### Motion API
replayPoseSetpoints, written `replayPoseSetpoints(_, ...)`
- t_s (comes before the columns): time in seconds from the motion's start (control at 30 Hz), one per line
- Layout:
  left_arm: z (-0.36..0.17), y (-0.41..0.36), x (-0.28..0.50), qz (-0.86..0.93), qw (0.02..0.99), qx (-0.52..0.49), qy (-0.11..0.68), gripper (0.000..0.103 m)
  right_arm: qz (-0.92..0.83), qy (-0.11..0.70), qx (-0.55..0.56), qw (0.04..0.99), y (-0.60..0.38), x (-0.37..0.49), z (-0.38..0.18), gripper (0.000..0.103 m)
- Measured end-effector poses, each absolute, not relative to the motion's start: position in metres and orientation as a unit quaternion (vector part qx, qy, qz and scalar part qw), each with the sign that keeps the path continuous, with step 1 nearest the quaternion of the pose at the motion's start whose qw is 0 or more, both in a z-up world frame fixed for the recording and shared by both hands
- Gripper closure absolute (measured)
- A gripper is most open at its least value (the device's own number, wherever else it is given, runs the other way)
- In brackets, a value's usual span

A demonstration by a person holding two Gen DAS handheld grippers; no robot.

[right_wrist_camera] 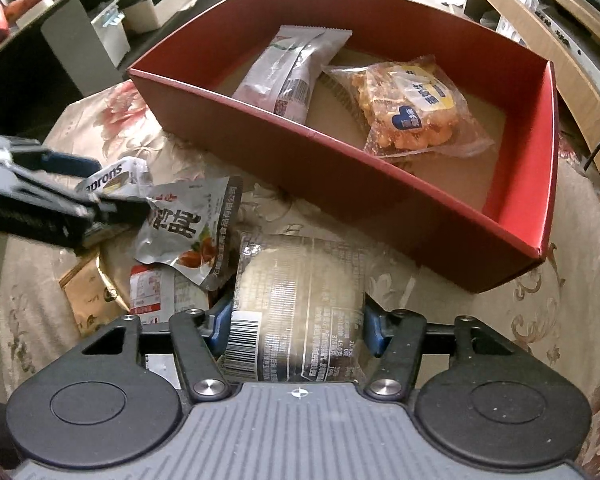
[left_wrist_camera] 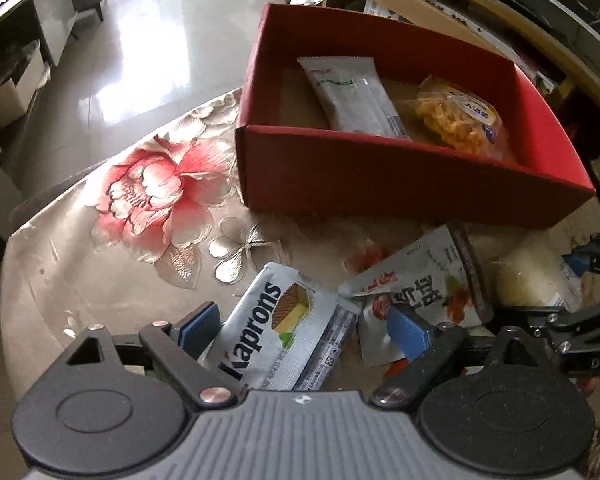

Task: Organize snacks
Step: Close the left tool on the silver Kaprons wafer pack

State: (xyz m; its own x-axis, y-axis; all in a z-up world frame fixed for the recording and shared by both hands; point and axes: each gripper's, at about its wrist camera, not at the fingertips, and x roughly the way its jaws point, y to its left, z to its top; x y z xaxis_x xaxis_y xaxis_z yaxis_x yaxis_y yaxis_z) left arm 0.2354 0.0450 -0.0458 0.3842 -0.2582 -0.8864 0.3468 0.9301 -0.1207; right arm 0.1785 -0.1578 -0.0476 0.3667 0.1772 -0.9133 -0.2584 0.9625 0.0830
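Pads of the right gripper [right_wrist_camera: 296,330] pinch a round cake packet [right_wrist_camera: 296,304] near the table's front edge; left gripper [left_wrist_camera: 300,330] gapes wide over the Kaprons wafer [left_wrist_camera: 278,328]. Slippery film could slide free before reaching the red box [right_wrist_camera: 380,188] behind.

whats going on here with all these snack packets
A person with a gripper in each hand is sorting snacks into a red box on a flowered table. Two packets already lie in the box. The right gripper is closed on a round silvery packet in front of the box. The left gripper is open, its pads either side of a Kaprons wafer packet, not gripping it yet.
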Motion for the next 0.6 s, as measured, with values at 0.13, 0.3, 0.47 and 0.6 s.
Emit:
replayPoseSetpoints(0.13,-0.048,0.045,0.238,-0.181,0.830,0.036,0.526,0.005,0.130,0.549,-0.029,0.825,-0.162,0.177,-0.047,0.036)
replayPoseSetpoints(0.3,-0.051,0.037,0.234,-0.181,0.832,0.062,0.521,0.003,0.129,0.552,-0.018,0.824,-0.167,0.175,-0.047,0.035)
replayPoseSetpoints(0.47,-0.048,0.036,0.225,-0.166,0.839,0.065,0.515,0.016,0.128,0.552,-0.019,0.824,-0.170,0.174,-0.046,0.035)
replayPoseSetpoints(0.6,-0.045,0.038,0.213,-0.159,0.834,0.068,0.525,0.031,0.131,0.550,-0.028,0.824,-0.169,0.172,-0.044,0.036)
